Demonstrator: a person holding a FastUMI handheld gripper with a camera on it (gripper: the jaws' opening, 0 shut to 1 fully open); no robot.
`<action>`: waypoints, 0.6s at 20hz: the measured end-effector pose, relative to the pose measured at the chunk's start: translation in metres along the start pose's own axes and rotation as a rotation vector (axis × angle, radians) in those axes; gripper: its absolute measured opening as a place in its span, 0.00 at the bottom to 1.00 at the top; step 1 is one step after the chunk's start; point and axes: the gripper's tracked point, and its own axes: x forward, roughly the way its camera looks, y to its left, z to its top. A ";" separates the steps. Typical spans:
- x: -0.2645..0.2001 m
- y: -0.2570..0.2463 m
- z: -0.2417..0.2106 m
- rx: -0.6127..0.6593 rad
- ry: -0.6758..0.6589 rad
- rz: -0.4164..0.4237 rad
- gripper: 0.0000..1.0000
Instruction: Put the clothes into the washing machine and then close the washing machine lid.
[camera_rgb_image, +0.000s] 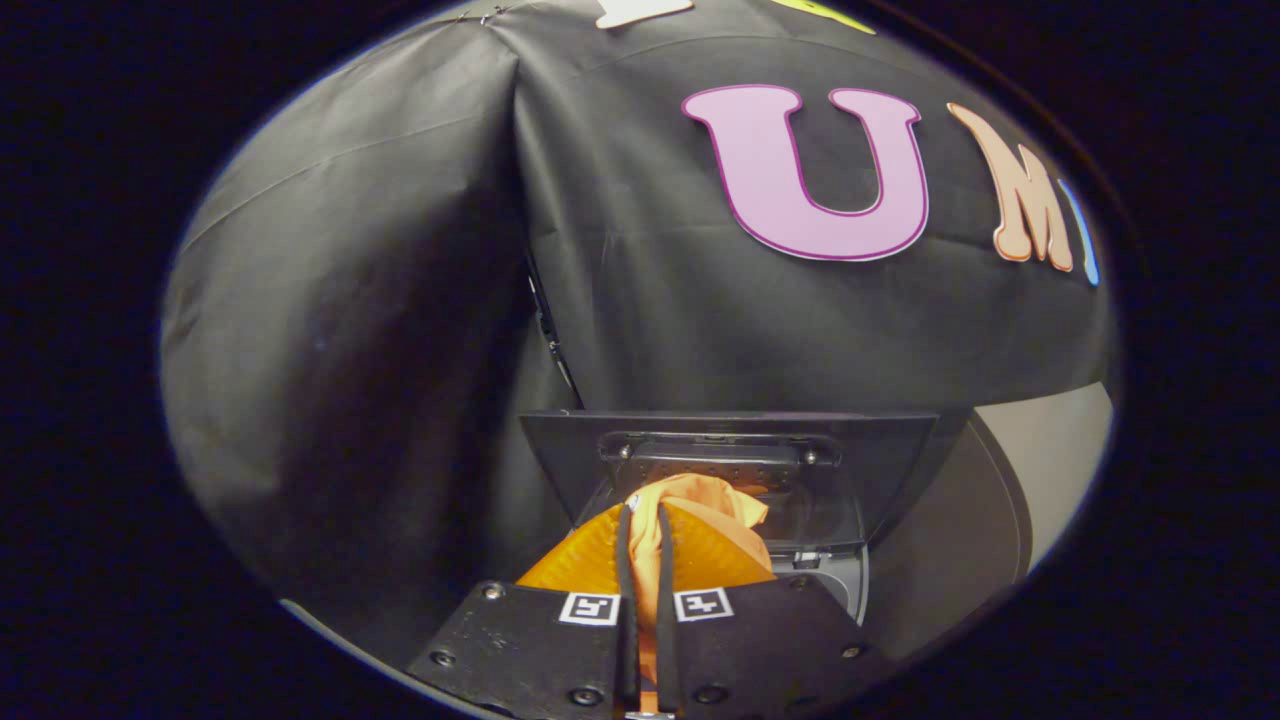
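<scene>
My gripper is shut on an orange piece of clothing; the cloth is pinched between both fingers and bunches up past the tips. Just beyond it stands the washing machine's dark lid, raised upright, with its clear window and hinge bar facing me. A bit of the machine's top shows below the lid, to the right of the fingers. The drum opening is hidden behind the cloth and the fingers.
Black cloth walls close the booth behind and to the left of the machine, meeting in a corner seam. A pale surface shows to the right of the lid.
</scene>
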 end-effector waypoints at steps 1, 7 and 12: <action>0.003 -0.002 -0.004 0.004 0.000 -0.007 0.07; 0.011 -0.010 0.012 0.059 -0.091 -0.037 0.17; 0.008 -0.011 0.032 0.001 -0.146 -0.053 0.45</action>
